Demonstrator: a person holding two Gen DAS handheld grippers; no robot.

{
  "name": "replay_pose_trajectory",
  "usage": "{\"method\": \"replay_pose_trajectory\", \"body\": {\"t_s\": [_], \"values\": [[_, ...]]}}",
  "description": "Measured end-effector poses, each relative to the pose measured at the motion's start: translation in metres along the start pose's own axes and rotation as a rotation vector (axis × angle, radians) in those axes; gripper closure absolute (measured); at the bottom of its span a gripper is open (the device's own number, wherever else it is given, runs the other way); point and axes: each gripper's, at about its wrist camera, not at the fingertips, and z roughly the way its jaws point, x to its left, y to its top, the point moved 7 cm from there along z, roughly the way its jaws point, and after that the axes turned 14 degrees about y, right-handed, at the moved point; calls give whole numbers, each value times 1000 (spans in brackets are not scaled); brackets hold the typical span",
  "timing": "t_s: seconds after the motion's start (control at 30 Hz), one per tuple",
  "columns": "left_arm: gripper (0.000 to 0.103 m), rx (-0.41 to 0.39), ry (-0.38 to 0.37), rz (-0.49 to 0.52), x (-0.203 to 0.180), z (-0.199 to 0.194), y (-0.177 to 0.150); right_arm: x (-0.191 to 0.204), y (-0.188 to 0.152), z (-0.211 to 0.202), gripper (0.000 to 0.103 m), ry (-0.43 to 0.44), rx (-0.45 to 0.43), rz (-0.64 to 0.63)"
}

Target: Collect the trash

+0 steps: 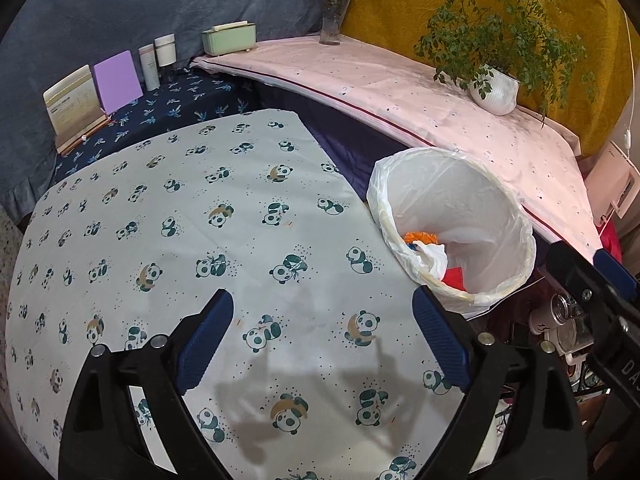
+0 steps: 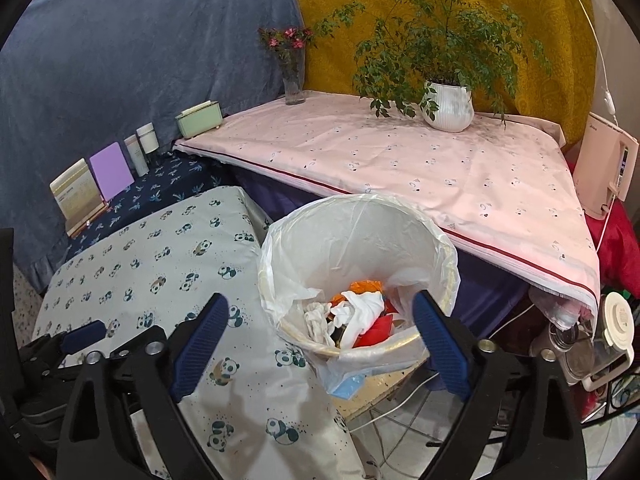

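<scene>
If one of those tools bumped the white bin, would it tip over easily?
Probably yes. The bin looks light: it holds only crumpled paper and scraps at the bottom. It also stands right at the edge of the panda cloth, so a push away from the table might send it off. Its thin liner bag would likely just crumple.

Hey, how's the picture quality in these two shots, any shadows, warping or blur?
Left wrist view: gripper shadows fall on the panda cloth, edges curve from the fisheye lens. Right wrist view: sharp on the trash bin, dark corners, pink cloth edge bowed.
</scene>
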Motion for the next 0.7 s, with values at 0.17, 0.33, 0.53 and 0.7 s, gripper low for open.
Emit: {"method": "replay_pose_trajectory", "body": {"t_s": [0.17,0.33,0.53,0.7], "values": [[14,4,9,4,1,-1,-5,-2,-8,-3,6,-9,12,-6],[13,3,19,15,0,-1,-10,-6,-15,-5,6,-20,29,-13],[12,3,25,25,-2,-2,-11,-13,-19,-8,6,-44,32,-22],[11,1,30,24,-6,-2,-8,-19,-19,-8,6,-64,38,-19]]}}
